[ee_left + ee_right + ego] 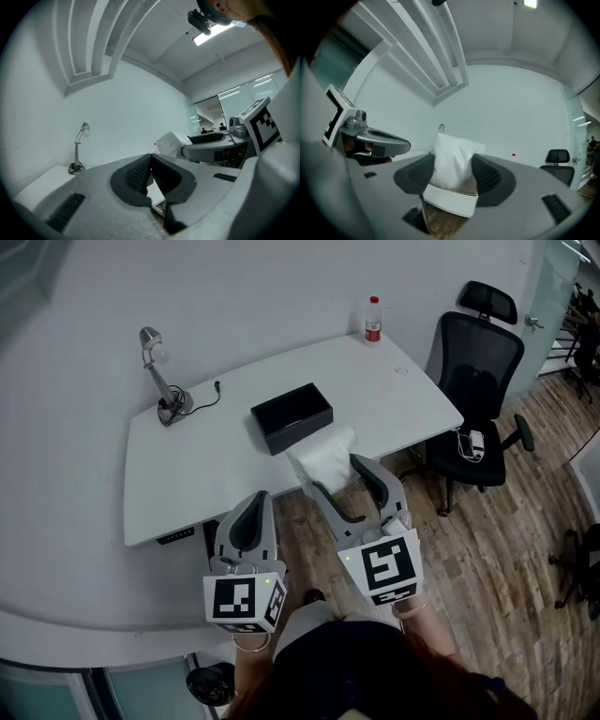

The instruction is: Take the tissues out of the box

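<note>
A black box [292, 415] sits on the white desk [178, 465], slightly right of its middle. In front of it, at the desk's near edge, a white pack of tissues [323, 457] is held upright in my right gripper [337, 474]. In the right gripper view the pack [452, 161] fills the gap of that gripper [452, 165], with both pads pressed on its sides. My left gripper [253, 502] hangs lower left of it, off the desk's front edge, shut with nothing in it. Its pads [140, 171] meet at the tip, and the tissue pack [172, 143] shows beyond them.
A desk lamp [155, 352] stands at the desk's back left with its cord beside it. A bottle with a red label [373, 320] is at the back right corner. A black office chair [473, 381] with a small white item on its seat stands right of the desk on the wood floor.
</note>
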The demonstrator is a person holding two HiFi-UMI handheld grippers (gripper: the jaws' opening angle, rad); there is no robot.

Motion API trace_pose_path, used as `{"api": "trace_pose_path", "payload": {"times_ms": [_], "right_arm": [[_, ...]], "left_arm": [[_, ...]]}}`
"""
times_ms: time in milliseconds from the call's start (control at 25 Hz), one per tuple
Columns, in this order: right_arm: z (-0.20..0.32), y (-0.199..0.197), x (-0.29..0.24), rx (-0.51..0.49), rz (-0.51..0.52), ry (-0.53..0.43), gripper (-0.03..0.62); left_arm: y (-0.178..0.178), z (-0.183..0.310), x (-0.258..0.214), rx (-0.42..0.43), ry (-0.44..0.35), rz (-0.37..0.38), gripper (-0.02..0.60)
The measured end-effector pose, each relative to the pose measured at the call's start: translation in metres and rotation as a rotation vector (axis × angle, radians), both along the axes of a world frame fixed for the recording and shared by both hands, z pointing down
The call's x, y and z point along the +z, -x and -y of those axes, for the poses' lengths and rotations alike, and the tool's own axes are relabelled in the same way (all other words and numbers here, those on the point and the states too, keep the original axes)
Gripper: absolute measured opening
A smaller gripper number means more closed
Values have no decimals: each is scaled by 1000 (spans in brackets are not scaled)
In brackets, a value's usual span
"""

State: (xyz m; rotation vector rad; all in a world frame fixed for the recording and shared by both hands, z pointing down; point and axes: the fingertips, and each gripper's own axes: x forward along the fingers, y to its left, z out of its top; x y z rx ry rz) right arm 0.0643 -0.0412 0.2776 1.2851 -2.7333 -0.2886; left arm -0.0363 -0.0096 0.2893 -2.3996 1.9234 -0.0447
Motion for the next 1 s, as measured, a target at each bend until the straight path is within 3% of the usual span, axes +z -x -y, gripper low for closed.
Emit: {"api": "trace_pose_path", "payload": {"times_ms": [1000], "right_arm": [[-62,-41,-2,-35,2,-28,269]], "left_arm": [[-44,-56,4,-19,18,13,25]]}}
